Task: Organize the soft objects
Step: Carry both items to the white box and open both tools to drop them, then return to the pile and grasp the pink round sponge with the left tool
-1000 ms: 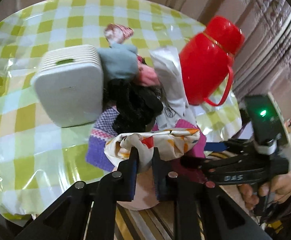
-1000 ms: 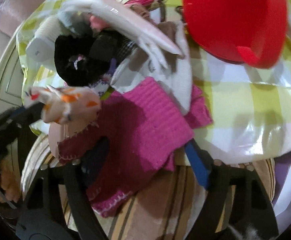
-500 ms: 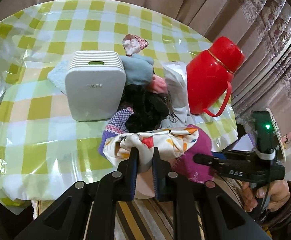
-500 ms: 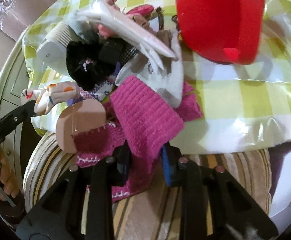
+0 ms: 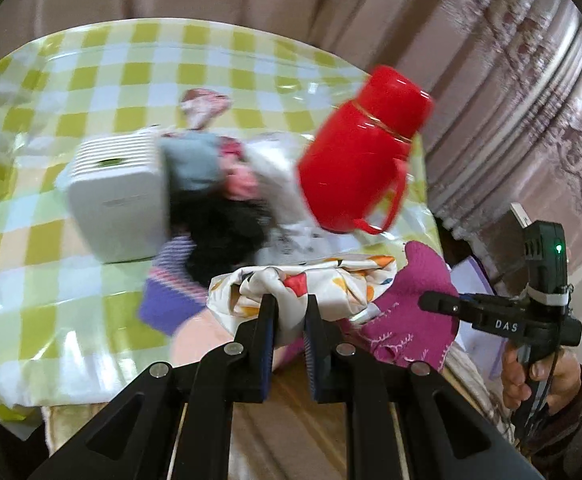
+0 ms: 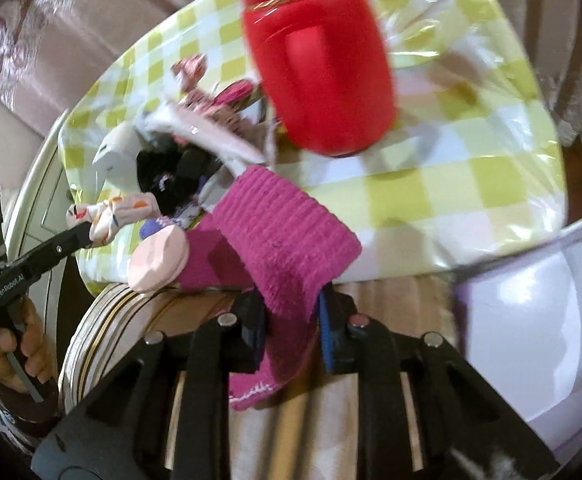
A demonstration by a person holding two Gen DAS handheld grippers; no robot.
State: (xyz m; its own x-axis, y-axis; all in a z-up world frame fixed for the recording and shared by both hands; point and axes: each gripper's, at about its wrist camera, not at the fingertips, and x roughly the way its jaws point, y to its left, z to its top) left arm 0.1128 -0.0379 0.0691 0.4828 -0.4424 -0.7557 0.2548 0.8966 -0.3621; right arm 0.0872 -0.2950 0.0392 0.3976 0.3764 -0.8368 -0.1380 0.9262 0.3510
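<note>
My left gripper (image 5: 290,300) is shut on a white cloth with orange and red shapes (image 5: 323,284), held at the table's near edge; it also shows in the right wrist view (image 6: 111,216). My right gripper (image 6: 289,312) is shut on a magenta knitted cloth (image 6: 283,236), which hangs over the table edge and also shows in the left wrist view (image 5: 415,300). A heap of soft things lies behind: a black cloth (image 5: 227,228), a grey-blue cloth (image 5: 191,160) and a purple striped cloth (image 5: 167,292).
A red flask (image 5: 359,168) stands right of the heap on the green-checked table (image 5: 51,240). A white box-shaped device (image 5: 119,200) stands left of the heap. A pink round pad (image 6: 159,256) lies at the table edge. A striped cushion (image 6: 131,312) is below. Curtains hang behind.
The right gripper closed on the magenta cloth and has drawn it back off the table edge. The left gripper kept its hold on the patterned cloth; both views shifted.
</note>
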